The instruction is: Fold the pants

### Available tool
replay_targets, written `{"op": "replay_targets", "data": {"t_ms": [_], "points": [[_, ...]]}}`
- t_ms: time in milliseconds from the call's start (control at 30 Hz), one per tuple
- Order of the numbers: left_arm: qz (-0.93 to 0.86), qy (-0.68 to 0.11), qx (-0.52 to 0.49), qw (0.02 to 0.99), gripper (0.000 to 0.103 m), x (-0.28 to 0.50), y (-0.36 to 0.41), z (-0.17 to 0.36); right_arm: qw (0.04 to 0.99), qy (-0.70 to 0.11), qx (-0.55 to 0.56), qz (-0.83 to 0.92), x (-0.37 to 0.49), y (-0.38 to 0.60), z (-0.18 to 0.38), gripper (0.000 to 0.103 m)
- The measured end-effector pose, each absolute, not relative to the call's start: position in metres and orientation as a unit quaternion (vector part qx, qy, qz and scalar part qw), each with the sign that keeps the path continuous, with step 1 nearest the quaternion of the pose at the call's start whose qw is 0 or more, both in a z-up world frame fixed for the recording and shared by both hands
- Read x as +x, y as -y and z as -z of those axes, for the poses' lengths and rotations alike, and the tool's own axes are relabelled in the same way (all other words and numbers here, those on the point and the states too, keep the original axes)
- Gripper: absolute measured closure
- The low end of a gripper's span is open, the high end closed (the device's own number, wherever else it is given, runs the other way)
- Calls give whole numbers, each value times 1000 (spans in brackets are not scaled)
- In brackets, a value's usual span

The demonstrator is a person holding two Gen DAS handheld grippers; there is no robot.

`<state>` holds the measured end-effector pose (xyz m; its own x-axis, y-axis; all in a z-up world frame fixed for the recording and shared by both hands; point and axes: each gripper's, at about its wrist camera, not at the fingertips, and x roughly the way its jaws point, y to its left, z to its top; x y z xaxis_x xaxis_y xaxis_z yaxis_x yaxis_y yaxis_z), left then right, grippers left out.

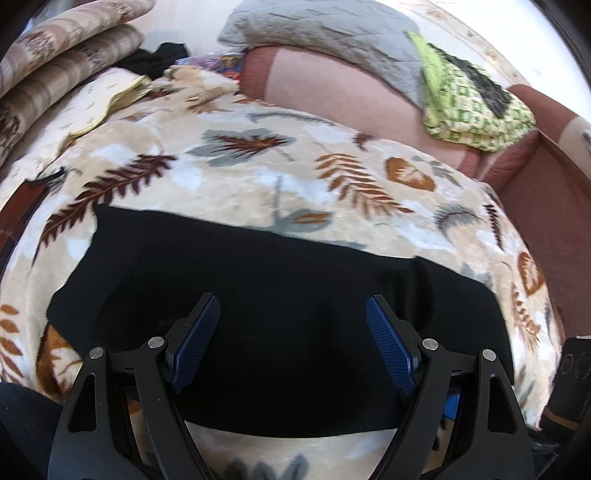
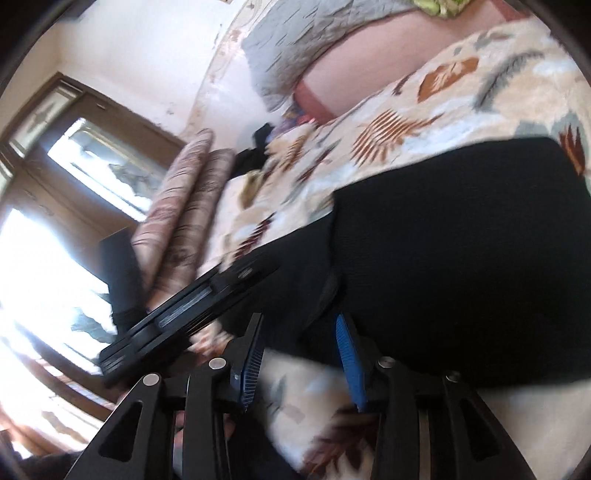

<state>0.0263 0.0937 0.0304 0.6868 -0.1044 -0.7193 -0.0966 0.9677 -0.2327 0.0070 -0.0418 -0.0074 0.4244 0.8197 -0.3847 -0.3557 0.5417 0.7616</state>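
The black pants (image 1: pixel 266 317) lie flat on a leaf-patterned blanket (image 1: pixel 258 173) that covers the bed, folded into a broad dark block with a straight far edge and a rounded near edge. In the right wrist view the same pants (image 2: pixel 461 258) fill the right half of the picture, with a raised fold near the lower left corner of the cloth.

The left gripper (image 1: pixel 293 314) hangs over the near part of the pants. Its 2 blue pads (image 1: pixel 388 343) stand wide apart and nothing sits between them; the jaws are released. Whether the tips touch the cloth cannot be told.

The right gripper (image 2: pixel 301 332) points at the near left edge of the pants. Its jaws stand partly apart, and its pads (image 2: pixel 349 354) show no press on the cloth: released. The view is blurred. The other gripper's black body (image 2: pixel 184 314) crosses this view at the left.

Beyond the pants, 2 striped rolled cushions (image 1: pixel 66 59) lie at the far left of the bed. A grey quilted cover (image 1: pixel 325 29) rests on a pink bolster (image 1: pixel 332 96) at the far side, with a folded green patterned cloth (image 1: pixel 472 107) to its right. A bright window (image 2: pixel 74 206) shows at the left of the right wrist view.
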Motion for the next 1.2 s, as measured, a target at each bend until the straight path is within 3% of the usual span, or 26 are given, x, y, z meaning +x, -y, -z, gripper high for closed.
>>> {"op": "replay_targets", "data": {"t_ms": [100,233,300,467,567,767,900,1000,1133,1200], "points": [[51,-371,-118,920,21,23,-74,-42,815,-365,273,-357,-14,68,-7,65],[150,-346,-96,921,22,22,-31,-56,902,-341,174,-201,-40,119,-21,65],[191,-354,-85,911,28,26,-9,-53,929,-327,112,-129,-52,135,-25,65],[186,-423,-71,884,41,39,8,-8,934,-315,83,-143,-48,133,-28,75],[196,-423,-90,880,42,37,1,-11,929,-330,36,-166,-28,112,-26,79],[214,-433,-151,862,42,40,-11,-11,905,-377,5,-199,-1,101,5,79],[219,-431,-153,862,42,50,-10,-37,887,-409,33,-214,8,113,-4,79],[224,-409,-152,871,41,70,-10,-55,899,-377,28,-221,17,119,-27,79],[187,-471,-153,849,42,112,-10,-14,909,-359,13,-212,50,109,-35,79],[187,-459,-140,857,42,112,-12,-1,903,-386,-8,-192,69,96,-18,79]]}}
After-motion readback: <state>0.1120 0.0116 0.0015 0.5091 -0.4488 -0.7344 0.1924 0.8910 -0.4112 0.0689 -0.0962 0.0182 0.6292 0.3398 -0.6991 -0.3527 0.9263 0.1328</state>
